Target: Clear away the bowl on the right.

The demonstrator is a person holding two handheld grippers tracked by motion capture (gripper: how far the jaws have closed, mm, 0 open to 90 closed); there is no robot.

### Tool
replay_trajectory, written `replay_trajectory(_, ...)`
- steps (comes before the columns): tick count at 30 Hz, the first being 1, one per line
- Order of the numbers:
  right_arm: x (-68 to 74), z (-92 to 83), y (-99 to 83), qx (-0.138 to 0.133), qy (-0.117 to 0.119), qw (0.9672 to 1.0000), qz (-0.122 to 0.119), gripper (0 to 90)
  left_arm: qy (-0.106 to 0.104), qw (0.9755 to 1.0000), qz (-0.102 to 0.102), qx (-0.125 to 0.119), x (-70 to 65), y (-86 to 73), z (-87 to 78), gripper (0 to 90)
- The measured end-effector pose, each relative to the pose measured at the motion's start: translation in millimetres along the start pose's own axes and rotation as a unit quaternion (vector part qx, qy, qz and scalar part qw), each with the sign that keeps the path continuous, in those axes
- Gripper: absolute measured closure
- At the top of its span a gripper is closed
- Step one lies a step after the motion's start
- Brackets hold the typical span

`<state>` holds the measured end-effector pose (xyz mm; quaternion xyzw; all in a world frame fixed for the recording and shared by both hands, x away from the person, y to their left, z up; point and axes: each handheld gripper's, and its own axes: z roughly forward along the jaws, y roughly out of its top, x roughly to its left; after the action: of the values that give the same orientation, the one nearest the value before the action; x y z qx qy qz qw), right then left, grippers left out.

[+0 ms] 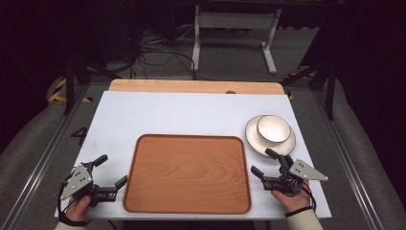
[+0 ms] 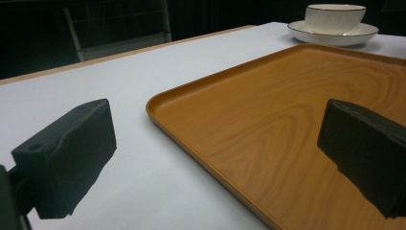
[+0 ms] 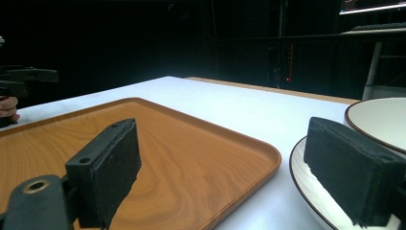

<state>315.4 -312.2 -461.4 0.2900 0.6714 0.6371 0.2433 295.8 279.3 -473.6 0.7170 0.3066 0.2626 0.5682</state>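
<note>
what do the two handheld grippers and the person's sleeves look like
Both the left gripper and the right gripper are black, each with two blocky black jaws faced in dark foam-like pads and a grey three-cornered plate dotted with small holes on top. A thin black cable loops near each wrist. The person's sleeves are pale, cream-coloured.

Right gripper view: white ceramic bowl point(image 3: 383, 120) cut by the right edge, and the white round plate point(image 3: 311, 184) under it cut by the bottom and right edges, part hidden behind the near black jaw. Rectangular wooden tray point(image 3: 158, 158) runs off left and bottom. Left gripper view: tray point(image 2: 268, 110) cut at right and bottom, its near-right area hidden by a jaw. High view: person's forearms cut by the bottom edge; plate rim detail too small to tell.
</note>
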Motion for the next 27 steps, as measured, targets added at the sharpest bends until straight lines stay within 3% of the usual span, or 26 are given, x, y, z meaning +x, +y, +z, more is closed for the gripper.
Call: replay_trajectory(27,1.3,2.0,0.9,0.013,0.002,0.9999,-0.011,12.6,-0.001,1.0,0.0,0.005,0.2,0.4,0.1,0.3)
